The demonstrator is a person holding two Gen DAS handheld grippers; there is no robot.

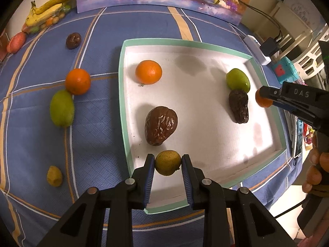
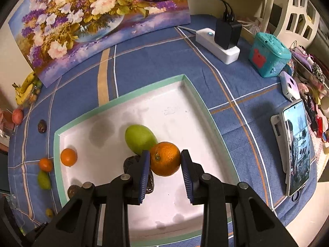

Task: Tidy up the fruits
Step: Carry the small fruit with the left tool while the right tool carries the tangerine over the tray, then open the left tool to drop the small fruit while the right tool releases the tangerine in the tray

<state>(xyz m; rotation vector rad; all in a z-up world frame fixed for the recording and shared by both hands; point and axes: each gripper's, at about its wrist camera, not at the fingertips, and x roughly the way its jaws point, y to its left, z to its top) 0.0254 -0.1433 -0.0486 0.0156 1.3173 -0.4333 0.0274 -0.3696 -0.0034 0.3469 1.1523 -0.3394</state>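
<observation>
Hovering over the shallow white cardboard tray with mint-green rim (image 1: 121, 86), which already holds four fruits, the left gripper (image 1: 168, 163) clamps a small yellow-green lime (image 1: 167, 162) and the right gripper (image 2: 165, 159) a round orange (image 2: 165, 158), while five fruits wait on the cloth beside the tray.

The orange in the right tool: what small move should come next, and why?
Probably lower it a little more and release. The right tool grips the orange over the white tray, close beside the green fruit, with bare tray floor just to its right.
</observation>
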